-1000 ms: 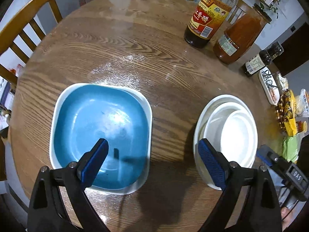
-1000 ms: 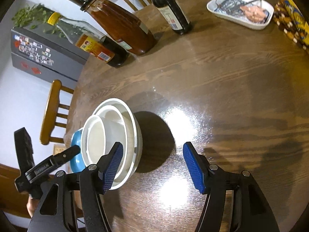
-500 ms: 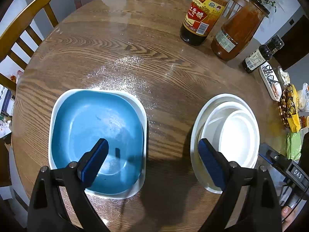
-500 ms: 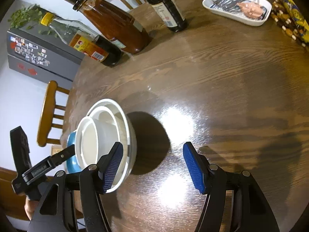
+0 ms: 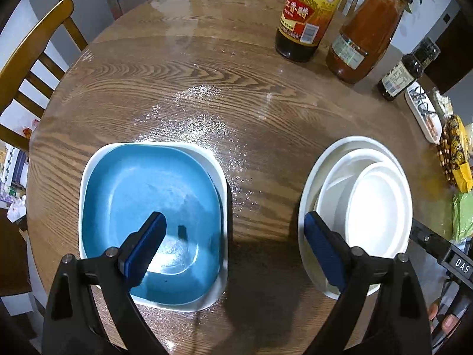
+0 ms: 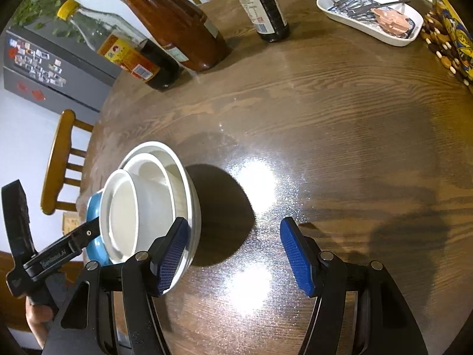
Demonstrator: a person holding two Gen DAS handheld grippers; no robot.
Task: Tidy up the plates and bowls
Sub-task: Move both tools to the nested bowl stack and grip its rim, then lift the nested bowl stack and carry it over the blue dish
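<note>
Now I hold both claws, left gripper point(image 5: 232, 244) and right gripper point(image 6: 233, 256), spread and empty; nested white bowls point(image 5: 366, 204) and stacked blue plate point(image 5: 150, 204) sit near the table's point(image 5: 207, 88) near edge, sorted by kind.

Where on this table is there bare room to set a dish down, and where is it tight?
Bare wood lies between the blue square plate on its white square plate and the nested round white bowls, and beyond both toward the tall vinegar bottle. More open wood lies right of the bowls in the right wrist view. The far edge is crowded: the orange sauce jar, small dark bottle, white oblong dish.
</note>
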